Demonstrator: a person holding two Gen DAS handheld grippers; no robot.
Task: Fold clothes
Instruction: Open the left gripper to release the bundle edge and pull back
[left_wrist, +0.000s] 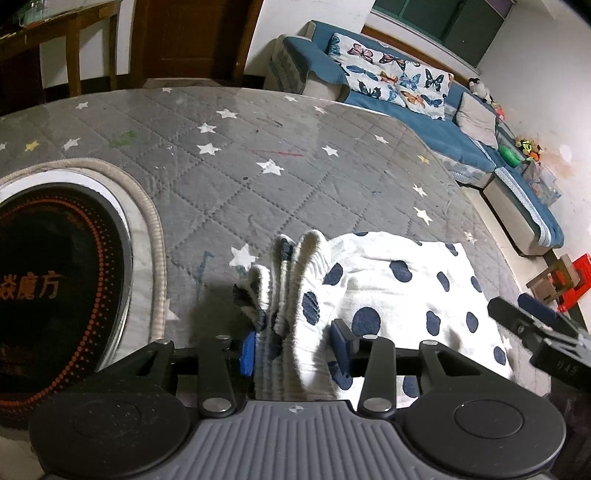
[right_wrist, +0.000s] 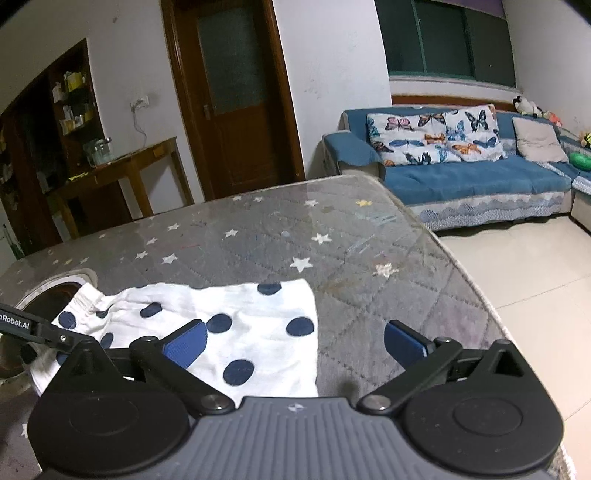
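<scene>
A white garment with navy dots (left_wrist: 399, 280) lies on the grey star-quilted table top (left_wrist: 221, 166). Its ribbed waistband is bunched into pleats between the blue pads of my left gripper (left_wrist: 294, 348), which is shut on that bunch. In the right wrist view the garment (right_wrist: 240, 332) spreads flat to the left. My right gripper (right_wrist: 295, 343) hovers wide open over its right edge, with the left pad above the cloth and the right pad above bare table (right_wrist: 295, 240). Nothing is pinched between them. The right gripper's fingers (left_wrist: 517, 317) show at the far right of the left wrist view.
A round black cooktop (left_wrist: 55, 280) is set into the table at the left, close to the waistband. The table's rounded edge (right_wrist: 461, 266) drops to a tiled floor on the right. A blue sofa (right_wrist: 461, 181) with butterfly pillows stands beyond, and a wooden side table (right_wrist: 122, 166) by the door.
</scene>
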